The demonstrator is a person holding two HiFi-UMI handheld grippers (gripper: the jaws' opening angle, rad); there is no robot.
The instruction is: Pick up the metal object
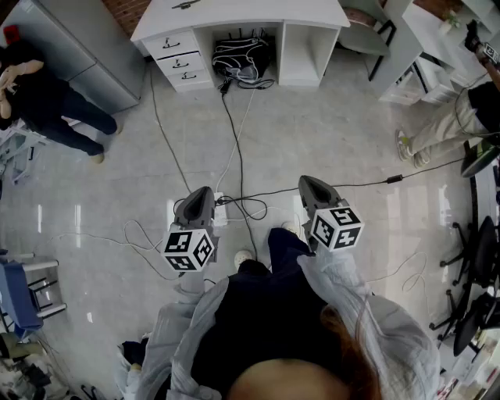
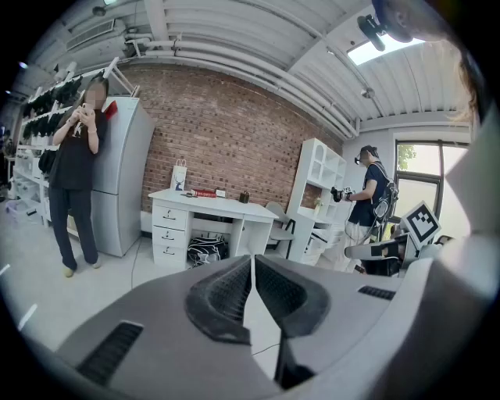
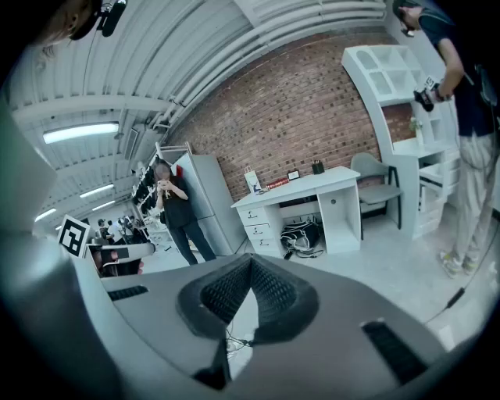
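Note:
I cannot pick out any metal object in these views. My left gripper (image 1: pixel 203 191) and right gripper (image 1: pixel 306 181) are held side by side over the pale floor, both pointing toward a white desk (image 1: pixel 234 16). In the left gripper view the left gripper (image 2: pixel 251 259) has its dark ribbed pads meeting at the tips, with nothing between them. The right gripper (image 3: pixel 250 258) looks the same in its own view: tips together, nothing held. Small items lie on the desk top (image 2: pixel 211 195), too small to identify.
Cables (image 1: pixel 234 148) run across the floor from a power strip (image 1: pixel 219 211) to a bag (image 1: pixel 242 58) under the desk. A grey cabinet (image 1: pixel 74 51) and a person (image 1: pixel 47 105) are at the left. Another person (image 1: pixel 449 125) stands at the right, with office chairs (image 1: pixel 478 266) nearer.

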